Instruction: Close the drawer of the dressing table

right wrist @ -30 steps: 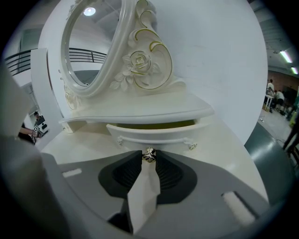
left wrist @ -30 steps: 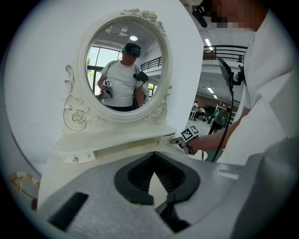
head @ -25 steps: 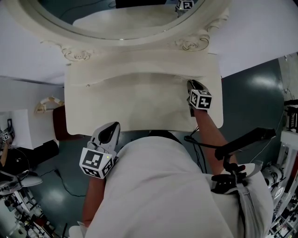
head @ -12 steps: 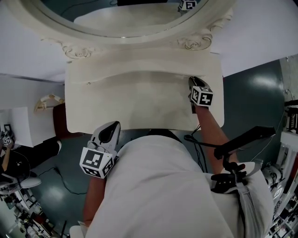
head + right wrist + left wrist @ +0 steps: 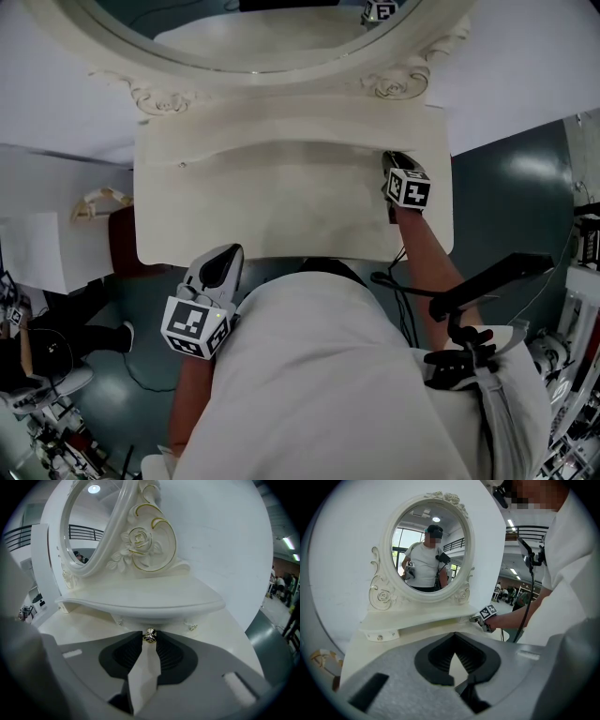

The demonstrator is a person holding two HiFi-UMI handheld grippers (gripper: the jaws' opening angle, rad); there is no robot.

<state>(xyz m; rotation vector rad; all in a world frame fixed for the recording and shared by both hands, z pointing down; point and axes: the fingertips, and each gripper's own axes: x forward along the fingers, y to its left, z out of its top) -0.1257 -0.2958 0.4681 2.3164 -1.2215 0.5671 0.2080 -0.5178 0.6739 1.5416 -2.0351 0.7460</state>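
The cream dressing table carries an oval mirror on a raised shelf. Under the shelf's right end is a small drawer front with a brass knob. My right gripper is shut on that knob, which sits pinched between the two fingertips. In the head view the right gripper lies on the tabletop at the shelf's right end. My left gripper hangs off the table's front edge by the person's torso. The left gripper is shut with nothing in it.
A matching small drawer with a knob sits under the shelf's left end. A dark red seat stands left of the table on the green floor. Cables and a black rig are at the right. A white wall backs the mirror.
My right gripper has edged slightly toward the mirror while staying on the knob. The left gripper has not moved.
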